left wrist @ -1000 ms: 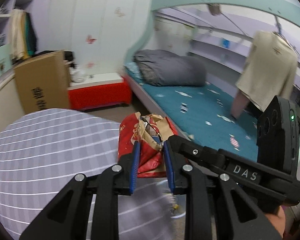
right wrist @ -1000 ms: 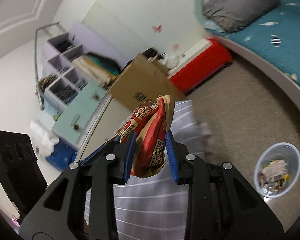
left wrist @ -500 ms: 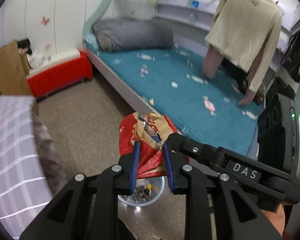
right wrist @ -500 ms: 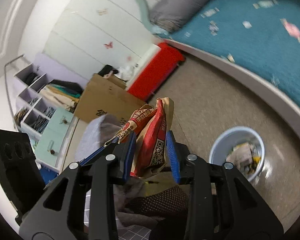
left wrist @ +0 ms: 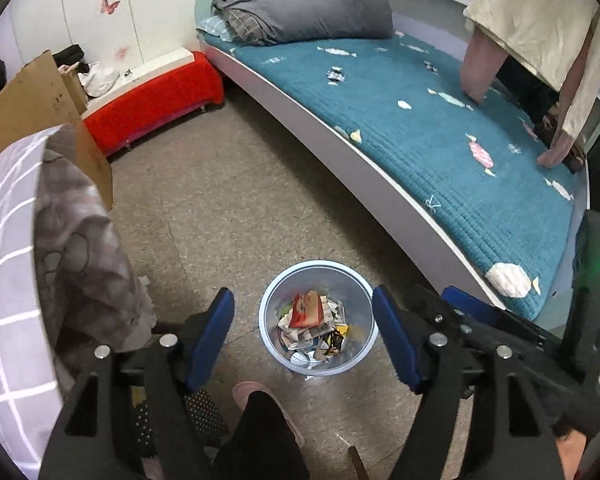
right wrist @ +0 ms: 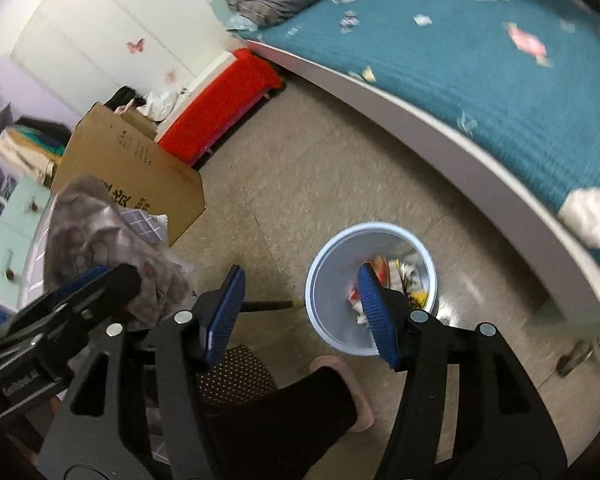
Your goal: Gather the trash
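Note:
A pale blue bin [left wrist: 269,300] stands on the floor with several crumpled papers and wrappers inside. A red snack wrapper [left wrist: 305,312] lies on top of that trash. My left gripper [left wrist: 303,295] hangs over the bin, its jaws opening and nothing between the blue pads. In the right wrist view the same bin [right wrist: 320,258] sits just ahead. My right gripper [right wrist: 301,270] is above its left rim, jaws also opening and empty. Its right pad hides part of the trash.
A teal bed [left wrist: 420,120] curves along the right. A red bench [left wrist: 156,96] and a cardboard box [left wrist: 32,100] stand at the back left. Grey cloth [left wrist: 80,248] hangs at the left. A person's slippered foot [left wrist: 252,390] is just before the bin.
Both grippers came down over the bin and opened. The red wrapper they held together has left the pads and now lies in the bin.

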